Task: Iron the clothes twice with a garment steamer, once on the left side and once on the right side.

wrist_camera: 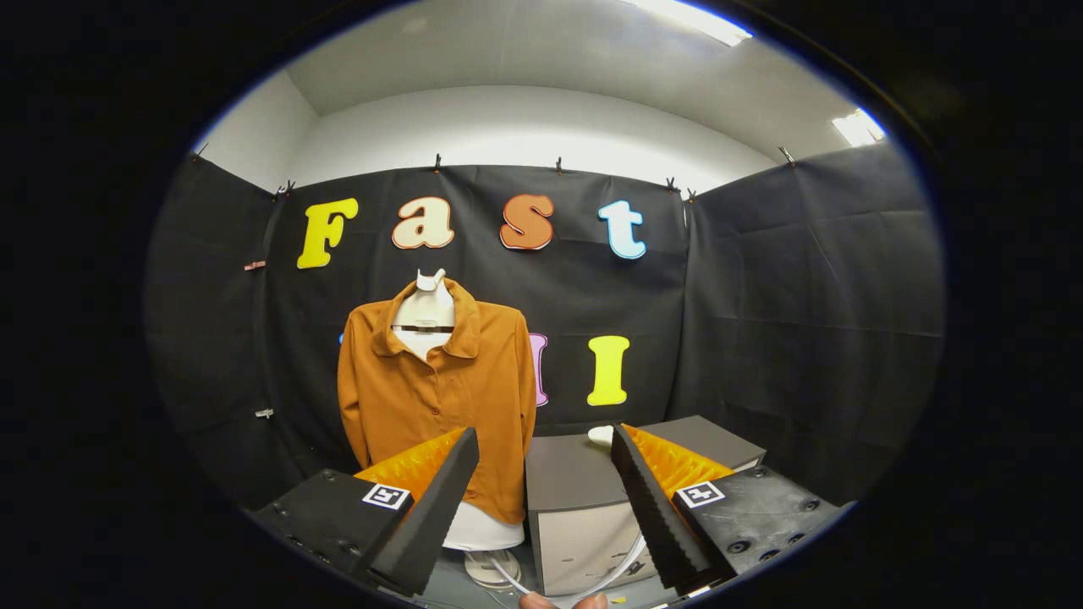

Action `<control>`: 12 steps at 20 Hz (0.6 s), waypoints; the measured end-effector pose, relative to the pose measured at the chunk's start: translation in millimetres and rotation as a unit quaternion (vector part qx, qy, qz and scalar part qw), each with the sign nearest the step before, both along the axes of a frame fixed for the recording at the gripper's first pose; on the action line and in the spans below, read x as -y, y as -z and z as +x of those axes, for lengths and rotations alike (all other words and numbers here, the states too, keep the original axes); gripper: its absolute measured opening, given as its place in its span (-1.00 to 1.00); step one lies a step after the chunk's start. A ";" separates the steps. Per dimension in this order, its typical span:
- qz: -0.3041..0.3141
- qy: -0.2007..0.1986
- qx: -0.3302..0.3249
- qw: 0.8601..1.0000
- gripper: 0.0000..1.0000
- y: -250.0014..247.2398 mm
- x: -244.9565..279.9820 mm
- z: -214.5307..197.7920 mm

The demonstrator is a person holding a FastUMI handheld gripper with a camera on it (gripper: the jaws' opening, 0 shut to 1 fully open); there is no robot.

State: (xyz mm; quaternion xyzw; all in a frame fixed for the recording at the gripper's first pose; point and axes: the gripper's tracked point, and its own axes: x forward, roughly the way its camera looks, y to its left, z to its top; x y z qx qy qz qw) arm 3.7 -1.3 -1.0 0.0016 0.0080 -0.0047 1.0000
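Note:
An orange button-up shirt (436, 393) hangs on a white mannequin torso (427, 313) that stands on a round white base (493, 567), beyond my left finger. My gripper (546, 444) is open with nothing between its fingers. To the right of the shirt stands a grey box (579, 516), just ahead of the gap between the fingers. A small white object (601, 436), maybe the steamer's head, lies on top of the box behind my right finger; most of it is hidden. A white cord (622, 568) curves down in front of the box.
Black cloth walls close the booth at the back and on both sides. A second grey box top (715, 440) lies behind the right finger. A fingertip (563, 601) of a person's hand shows at the very bottom, between the fingers.

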 end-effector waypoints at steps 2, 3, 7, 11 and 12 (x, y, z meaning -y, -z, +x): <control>0.001 0.002 -0.007 1.000 0.96 3.0 4.1 5.4; 0.002 0.000 -0.009 1.000 0.96 3.3 4.8 9.4; -0.003 -0.002 -0.033 0.999 0.96 12.4 19.3 30.3; -0.005 -0.001 -0.070 0.998 0.97 27.5 41.3 61.3; -0.005 -0.003 -0.082 0.997 0.96 32.6 47.2 69.7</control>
